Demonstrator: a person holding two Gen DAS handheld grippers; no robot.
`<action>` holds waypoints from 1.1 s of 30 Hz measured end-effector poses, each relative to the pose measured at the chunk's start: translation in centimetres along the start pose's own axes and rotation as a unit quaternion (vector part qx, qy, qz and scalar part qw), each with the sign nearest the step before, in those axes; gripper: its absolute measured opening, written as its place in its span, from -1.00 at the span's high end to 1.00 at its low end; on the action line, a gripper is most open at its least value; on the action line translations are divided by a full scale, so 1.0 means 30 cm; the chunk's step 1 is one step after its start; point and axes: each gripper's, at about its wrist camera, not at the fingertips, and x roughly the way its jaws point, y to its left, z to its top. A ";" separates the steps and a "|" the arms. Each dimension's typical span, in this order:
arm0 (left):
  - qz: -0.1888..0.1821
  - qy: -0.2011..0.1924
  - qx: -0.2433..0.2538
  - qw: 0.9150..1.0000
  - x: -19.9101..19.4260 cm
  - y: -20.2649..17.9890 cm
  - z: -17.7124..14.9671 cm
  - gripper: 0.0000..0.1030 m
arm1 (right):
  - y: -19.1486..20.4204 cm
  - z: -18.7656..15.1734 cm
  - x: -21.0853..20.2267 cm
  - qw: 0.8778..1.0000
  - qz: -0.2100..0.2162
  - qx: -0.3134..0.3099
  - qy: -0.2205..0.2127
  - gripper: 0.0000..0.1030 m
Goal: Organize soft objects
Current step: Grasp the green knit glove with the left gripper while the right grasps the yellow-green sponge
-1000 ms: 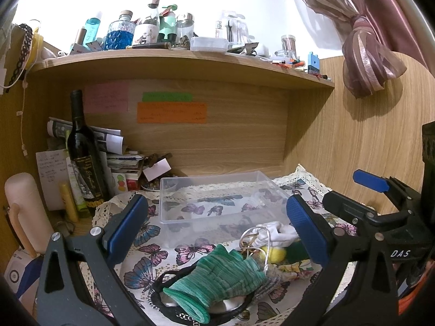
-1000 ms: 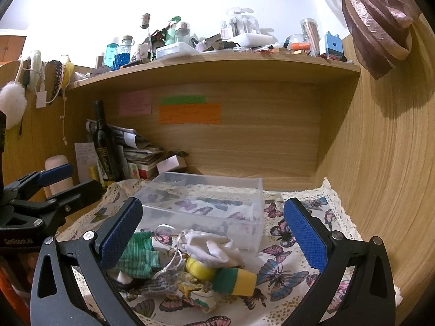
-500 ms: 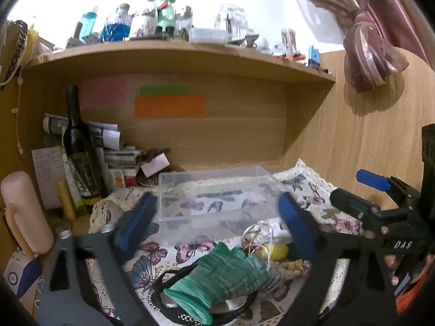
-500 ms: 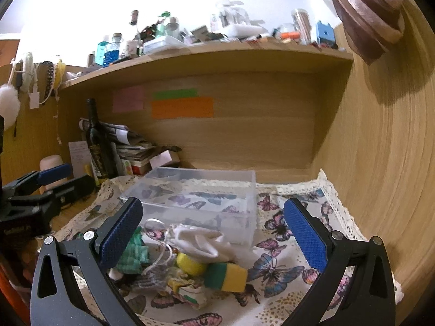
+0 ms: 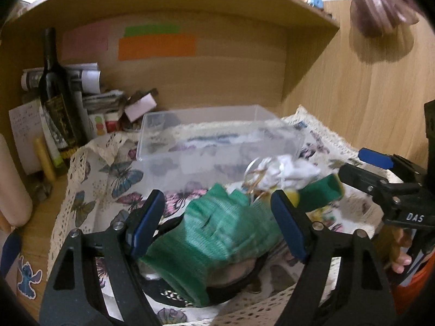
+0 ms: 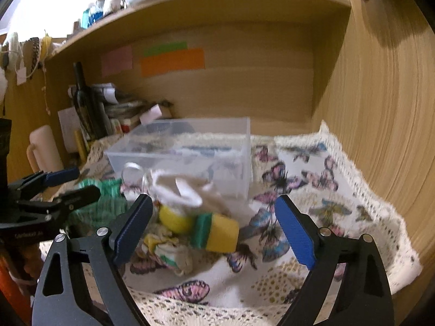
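Note:
A pile of soft things lies on the butterfly cloth (image 6: pixel 312 198) in front of a clear plastic box (image 5: pixel 217 138), which also shows in the right wrist view (image 6: pixel 187 149). My left gripper (image 5: pixel 217 224) is open with its jaws on either side of a green knitted glove (image 5: pixel 225 233). My right gripper (image 6: pixel 214 228) is open around a yellow-and-green sponge (image 6: pixel 217 231). A white cloth (image 6: pixel 185 190), a yellow ball (image 6: pixel 174 218) and a patterned rag (image 6: pixel 168 252) lie beside the sponge. The box looks empty.
A dark wine bottle (image 5: pixel 58 100), papers and small boxes (image 5: pixel 108 103) stand at the back left under a wooden shelf (image 5: pixel 168 0). A wooden wall (image 6: pixel 380 108) closes the right side. A black ring-shaped object (image 5: pixel 233 290) lies under the glove.
Both grippers have dropped and moved forward onto the pile. The left jaws have narrowed around the glove; the right ones now frame the sponge.

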 end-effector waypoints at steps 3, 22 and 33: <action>0.003 0.016 -0.008 1.000 0.033 0.024 -0.012 -0.58 | -0.009 -0.025 0.033 1.000 0.006 0.008 0.020 -0.75; -0.049 0.021 -0.031 0.998 0.034 0.072 0.001 0.78 | -0.035 -0.035 0.061 0.999 0.014 0.022 0.034 0.47; -0.034 -0.023 -0.046 0.998 -0.032 0.137 0.112 0.93 | -0.072 0.080 -0.024 0.999 -0.019 0.008 -0.026 0.47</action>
